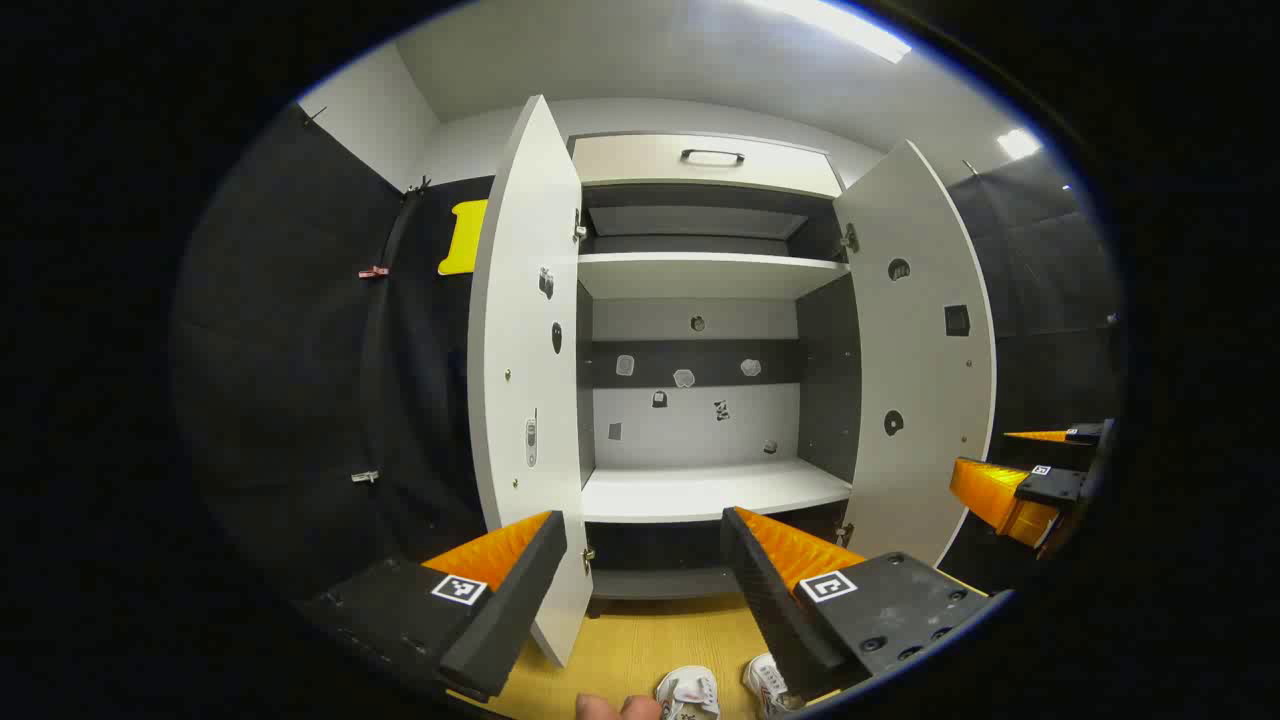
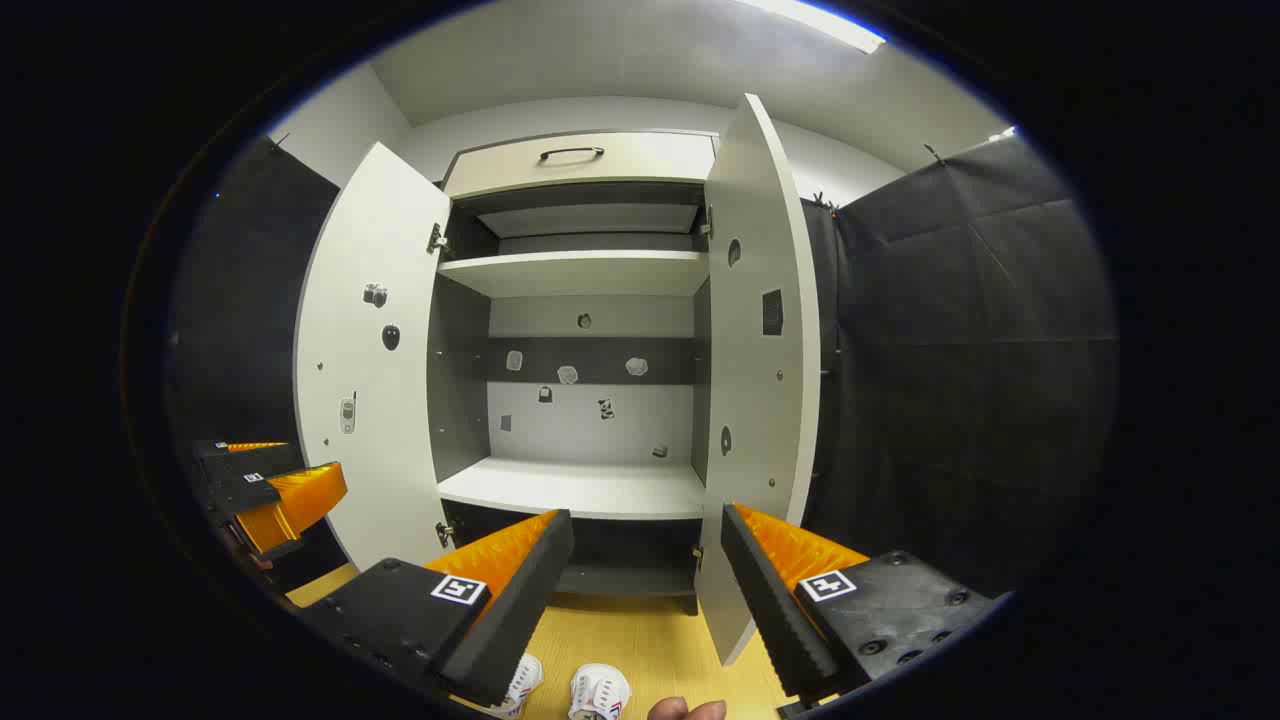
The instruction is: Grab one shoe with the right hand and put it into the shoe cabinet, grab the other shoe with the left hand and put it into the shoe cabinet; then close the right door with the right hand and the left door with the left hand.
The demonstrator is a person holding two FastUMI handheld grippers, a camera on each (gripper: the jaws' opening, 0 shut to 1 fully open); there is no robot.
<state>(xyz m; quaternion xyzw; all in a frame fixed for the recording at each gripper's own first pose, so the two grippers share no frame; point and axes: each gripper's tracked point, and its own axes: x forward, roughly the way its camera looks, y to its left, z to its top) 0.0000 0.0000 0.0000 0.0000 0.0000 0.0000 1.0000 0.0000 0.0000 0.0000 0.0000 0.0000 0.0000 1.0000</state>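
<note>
- A yellow wooden floor [image 1: 640,645] lies at the bottom of both views, under a pale ceiling [image 2: 600,60] with a bright strip light [image 1: 840,25].
- Black cloth walls [image 2: 960,350] hang on either side of the booth.
- A white shoe cabinet [image 1: 700,300] stands straight ahead with both doors swung wide open.
- The left door [image 1: 525,360] and the right door [image 1: 920,370] each stand out toward the viewer, inner faces showing.
- Inside, an upper shelf [image 1: 705,272] and a lower shelf [image 1: 710,490] are both bare; a drawer with a dark handle [image 1: 712,156] sits above.
- Two white shoes lie side by side on the floor in front of the cabinet, toes toward it: one shoe [image 1: 688,692] on the left, the other shoe [image 1: 768,682] just beside it.
- The left gripper [image 1: 640,560] is held above the shoes with its fingers spread wide, gripping nothing and touching nothing.
- The right gripper [image 2: 645,560] is likewise wide open and empty, held above the shoes and aimed at the cabinet.
- A fingertip of the person's hand [image 2: 685,710] shows at the bottom edge.
</note>
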